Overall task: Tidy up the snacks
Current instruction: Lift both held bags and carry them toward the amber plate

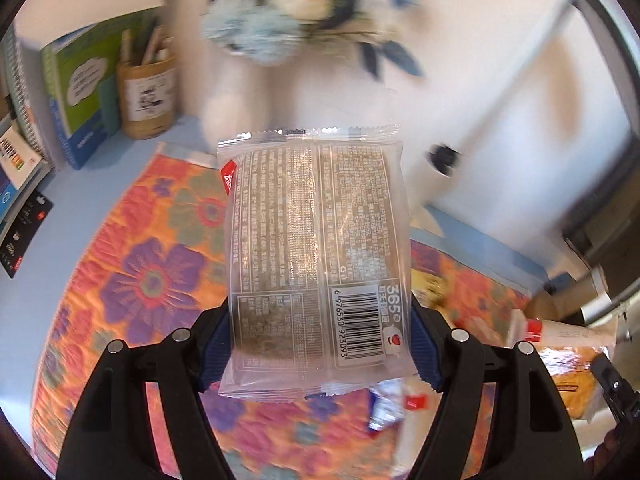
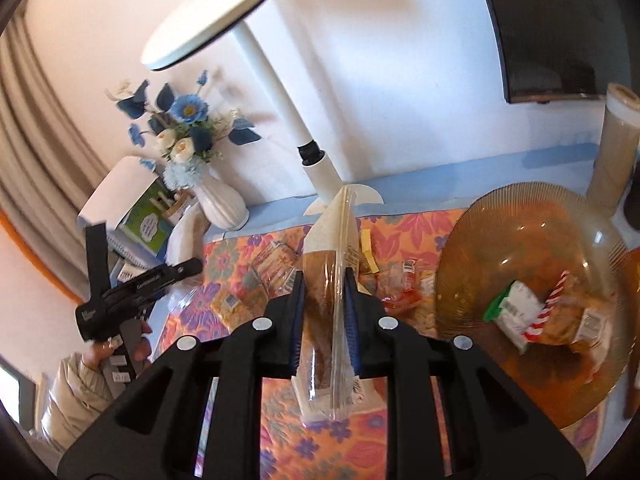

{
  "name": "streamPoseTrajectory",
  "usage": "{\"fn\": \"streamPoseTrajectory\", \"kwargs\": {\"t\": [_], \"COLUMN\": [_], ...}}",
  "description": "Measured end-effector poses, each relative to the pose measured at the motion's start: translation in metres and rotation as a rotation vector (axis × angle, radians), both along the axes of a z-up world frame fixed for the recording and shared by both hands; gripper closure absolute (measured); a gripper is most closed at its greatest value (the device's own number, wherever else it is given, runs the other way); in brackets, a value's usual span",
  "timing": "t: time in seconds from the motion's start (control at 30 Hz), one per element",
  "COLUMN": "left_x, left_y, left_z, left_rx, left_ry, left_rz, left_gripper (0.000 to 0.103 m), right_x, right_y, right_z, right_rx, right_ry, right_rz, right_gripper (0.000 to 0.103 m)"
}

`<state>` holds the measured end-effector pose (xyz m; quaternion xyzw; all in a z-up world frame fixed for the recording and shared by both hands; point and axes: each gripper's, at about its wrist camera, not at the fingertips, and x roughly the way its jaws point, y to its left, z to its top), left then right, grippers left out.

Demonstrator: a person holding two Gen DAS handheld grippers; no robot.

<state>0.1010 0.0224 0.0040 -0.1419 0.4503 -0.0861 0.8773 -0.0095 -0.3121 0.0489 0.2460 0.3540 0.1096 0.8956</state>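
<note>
The left gripper clamps a clear snack packet, its print blurred; the right gripper pinches a brown snack bag edge-on, hiding its label.

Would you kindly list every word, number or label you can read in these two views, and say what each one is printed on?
"365": on the clear snack packet held in the left gripper, above its barcode.
"6 976530 923093": under that barcode.
Too small or blurred: the packet's fine print, the books, the wrappers in the amber bowl.
</note>
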Motion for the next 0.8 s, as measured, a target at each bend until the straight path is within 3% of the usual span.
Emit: {"fn": "streamPoseTrajectory", "kwargs": {"t": [0.3, 0.57, 0.8], "left_x": [-0.027, -0.026, -0.026], "left_y": [-0.078, -0.165, -0.235], "left_z": [0.032, 0.040, 0.038], "left_rx": [-0.083, -0.106, -0.074], "left_ry": [-0.065, -0.069, -0.055], "left_rz": [-0.166, -0.387, -0.587], "left_gripper": [0.031, 0.030, 0.030], "right_x": [-0.025, -0.051, -0.079], "right_y": [-0.032, -0.084, -0.125], "right_z": [0.019, 0.016, 0.002], "right_rx": [-0.046, -0.096, -0.097], "right_ry": [-0.062, -0.038, 0.009], "right_rz": [-0.040, -0.220, -0.439], "right_gripper": [0.084, 0.084, 0.084]}}
